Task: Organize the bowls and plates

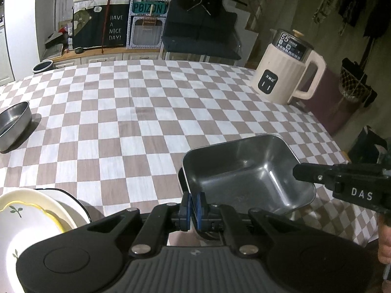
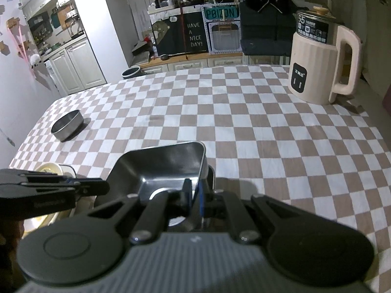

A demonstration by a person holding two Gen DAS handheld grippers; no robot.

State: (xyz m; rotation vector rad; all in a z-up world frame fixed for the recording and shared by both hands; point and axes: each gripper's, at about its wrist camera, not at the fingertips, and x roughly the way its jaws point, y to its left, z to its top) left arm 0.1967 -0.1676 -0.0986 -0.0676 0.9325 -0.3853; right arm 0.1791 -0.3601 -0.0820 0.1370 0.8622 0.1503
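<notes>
Square steel bowl [image 1: 249, 171]: held clear of the checked counter [image 1: 146, 112] near its front edge, gripped from two opposite sides. Left tool [image 1: 193, 207]: blue pads pinched narrow on the near-left rim. Right tool [image 2: 195, 195]: likewise pinched narrow on the rim at its own side; in the left view it enters from the right, its tip over the far-right wall. Judged reason for the double grip: a thin rim held at one point would tip, while two opposed holds keep the bowl level for setting down. A second dark rim shows just under the bowl's left edge, so it may be nesting into a container below; this cannot be told for certain.

Round steel bowl [image 2: 67, 125]: standing alone at the left of the counter, well apart from the held bowl, presumably awaiting sorting.

Stacked plates [image 1: 36, 210]: cream and white, one with a leaf motif and yellow edge, at the front-left corner, near the left tool.

Cream kettle [image 2: 322, 66]: far right of the counter, not part of the task.

View differences: the left view shows the plates' pattern and the bowl's full interior; the right view shows only a sliver of the plates behind the left tool, but gives the round bowl whole and a bright round shape beneath the square bowl, unidentified.
</notes>
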